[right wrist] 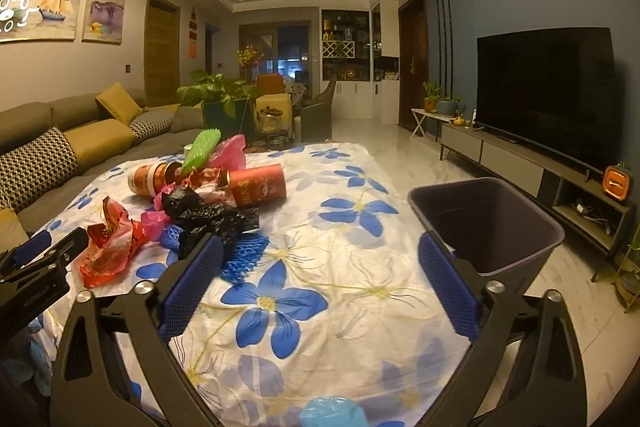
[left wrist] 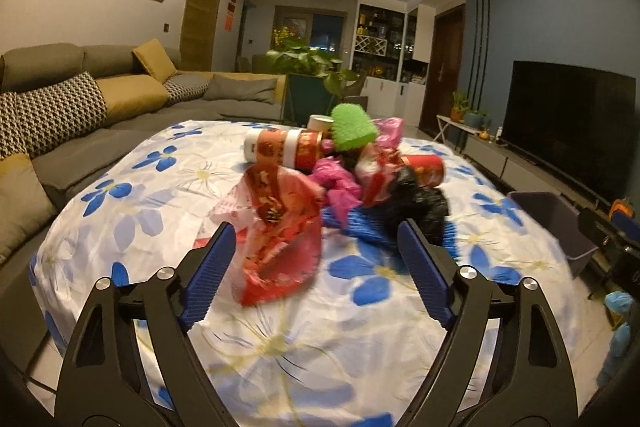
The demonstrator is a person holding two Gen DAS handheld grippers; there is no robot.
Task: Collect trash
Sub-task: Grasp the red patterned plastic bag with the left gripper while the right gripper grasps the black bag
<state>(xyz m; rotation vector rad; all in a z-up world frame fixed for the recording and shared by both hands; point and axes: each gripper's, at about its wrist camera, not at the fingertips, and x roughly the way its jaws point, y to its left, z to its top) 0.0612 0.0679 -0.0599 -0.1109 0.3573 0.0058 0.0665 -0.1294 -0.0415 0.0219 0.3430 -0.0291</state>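
Behind black bag (right wrist: 208, 217) (crumpled), half-hidden netting (right wrist: 242, 255)

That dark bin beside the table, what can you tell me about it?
The bin is a dark grey, plastic-looking container with a roughly square, rounded-corner mouth and sides tapering downward. It stands upright and open, with no lid or liner visible, and looks empty as far as its interior shows. It sits off the right edge of the flower-print tablecloth, its rim about level with the tabletop. Its base is hidden, and nothing visibly touches it.

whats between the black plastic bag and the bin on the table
Only bare floral tablecloth, as the right wrist view shows: nothing lies between the black plastic bag and the dark bin.
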